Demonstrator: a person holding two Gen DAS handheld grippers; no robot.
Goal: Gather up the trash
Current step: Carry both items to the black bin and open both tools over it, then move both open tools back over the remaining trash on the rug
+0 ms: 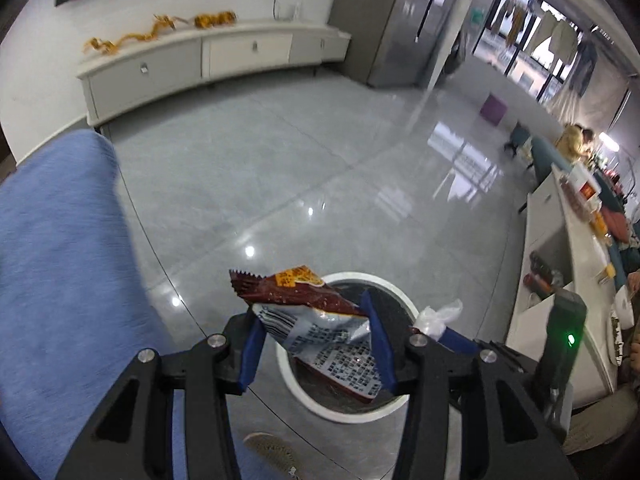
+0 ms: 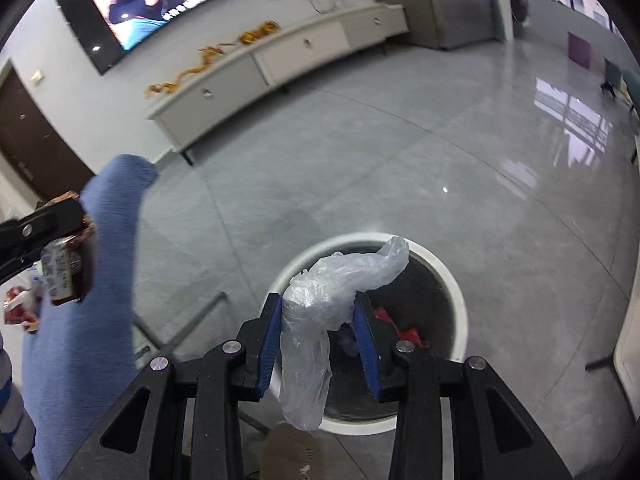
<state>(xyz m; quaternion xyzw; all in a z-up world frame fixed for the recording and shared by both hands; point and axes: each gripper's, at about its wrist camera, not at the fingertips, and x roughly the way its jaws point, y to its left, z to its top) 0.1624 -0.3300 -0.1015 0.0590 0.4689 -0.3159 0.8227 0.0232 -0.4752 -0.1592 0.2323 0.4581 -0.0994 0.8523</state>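
- The left tool point(image 1: 316, 344) grips a crumpled snack wrapper point(image 1: 316, 320), brown-red at the top with a silver printed back, pinched between its blue pads point(image 1: 250, 356).
- The wrapper hangs above the open mouth of a round white-rimmed trash bin point(image 1: 286, 372) standing on the grey tiled floor point(image 1: 280, 168).
- The right tool point(image 2: 316, 340) is clamped on a scrunched clear plastic bag point(image 2: 320, 304); one end of the bag sticks up past the fingertips and the other droops down between the jaws.
- In the right wrist view, the bag sits directly over the same bin point(image 2: 456, 280), whose dark inside holds bits of red trash point(image 2: 408, 332).
- In that view the left tool point(image 2: 44, 232) with its wrapper point(image 2: 66, 276) shows at the left edge, beside a blue cushion point(image 2: 92, 280).
- Across the floor a long white cabinet point(image 1: 216, 56) runs along the wall under a large screen point(image 2: 168, 4).
- A white tabletop point(image 1: 576, 240) with assorted items lies at the right edge of the left wrist view.
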